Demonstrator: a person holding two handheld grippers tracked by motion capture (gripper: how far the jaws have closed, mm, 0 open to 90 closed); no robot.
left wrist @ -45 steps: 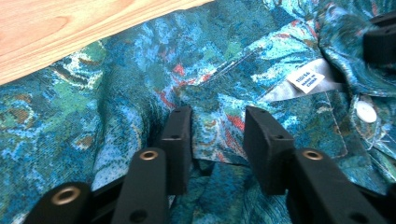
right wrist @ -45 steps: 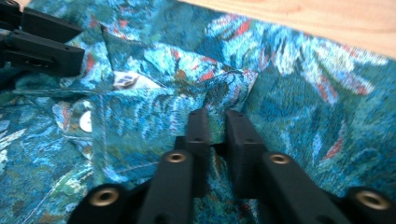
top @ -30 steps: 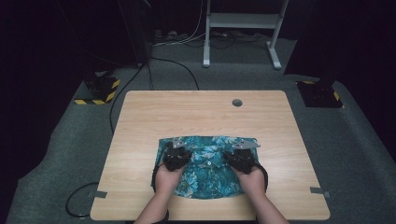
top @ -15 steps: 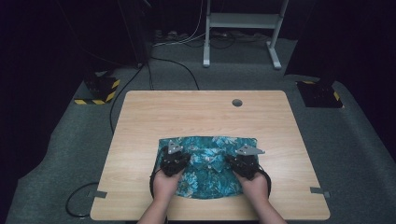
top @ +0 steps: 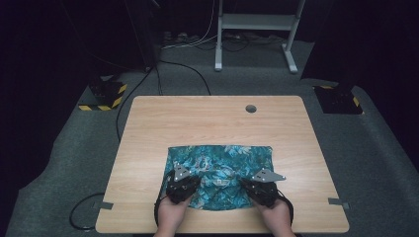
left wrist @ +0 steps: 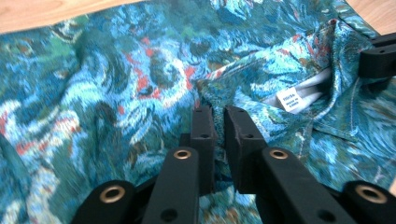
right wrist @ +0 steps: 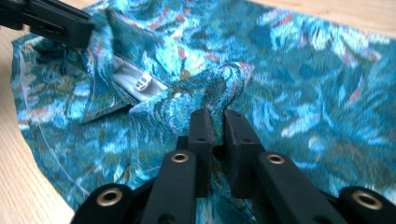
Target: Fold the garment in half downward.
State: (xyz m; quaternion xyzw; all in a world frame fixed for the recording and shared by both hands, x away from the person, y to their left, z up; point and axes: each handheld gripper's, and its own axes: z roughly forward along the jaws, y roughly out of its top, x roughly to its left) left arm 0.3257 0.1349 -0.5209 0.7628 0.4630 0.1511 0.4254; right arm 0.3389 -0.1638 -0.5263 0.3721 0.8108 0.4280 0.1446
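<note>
Bare table (top: 207,123) lies beyond the shirt (top: 217,168) (cable hole (top: 251,108) aside).

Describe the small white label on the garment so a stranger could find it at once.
Start at the wooden table and go to the teal patterned shirt spread near its front edge. Between the left gripper and the right gripper, the collar folds open on a pale grey lining. The white tag is sewn there, the one plain patch amid swirling print.

Light wooden table (top: 207,118) on grey carpet (top: 64,163), white metal stand (top: 257,22) behind, dark surroundings.
</note>
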